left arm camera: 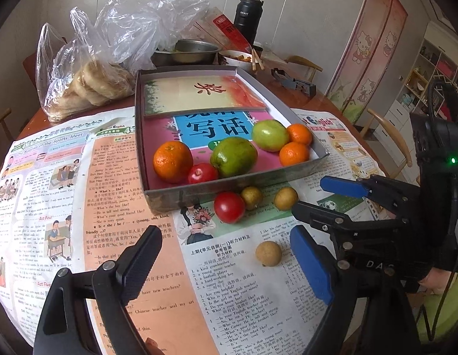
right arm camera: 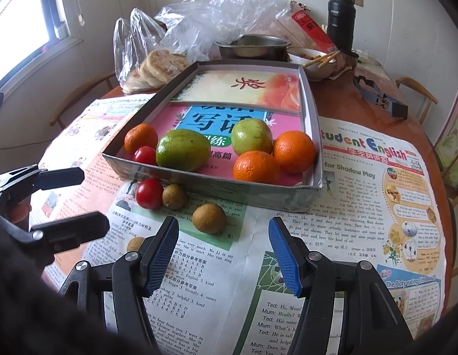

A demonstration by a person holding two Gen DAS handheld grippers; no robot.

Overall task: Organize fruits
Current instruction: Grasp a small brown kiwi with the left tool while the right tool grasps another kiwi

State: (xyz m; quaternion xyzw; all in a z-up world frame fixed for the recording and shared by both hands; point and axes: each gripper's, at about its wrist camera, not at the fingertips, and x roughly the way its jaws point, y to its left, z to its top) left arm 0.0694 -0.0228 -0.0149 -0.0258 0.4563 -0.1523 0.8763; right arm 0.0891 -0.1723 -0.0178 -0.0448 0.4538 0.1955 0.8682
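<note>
Newspaper (left arm camera: pixel 125 177) covers your round table. Left wrist view: your left gripper (left arm camera: pixel 226 266) stands apart, empty; a rough round longan (left arm camera: pixel 268 253) lies just ahead between its fingers, the cardboard tray (left arm camera: pixel 229 190) of glossy fruit beyond.

Right wrist view: your right gripper (right arm camera: pixel 224 254) gapes empty; another longan (right arm camera: pixel 209 218) sits just ahead, bare paper around it.

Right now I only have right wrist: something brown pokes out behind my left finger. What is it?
Observer: A longan, whole, lying alone on the newspaper and touching no other fruit.
Operator: Where is it relative to the left gripper?
Observer: The left wrist view shows it between the open fingers of the left gripper, close to the blue pad. Nothing is held.
</note>
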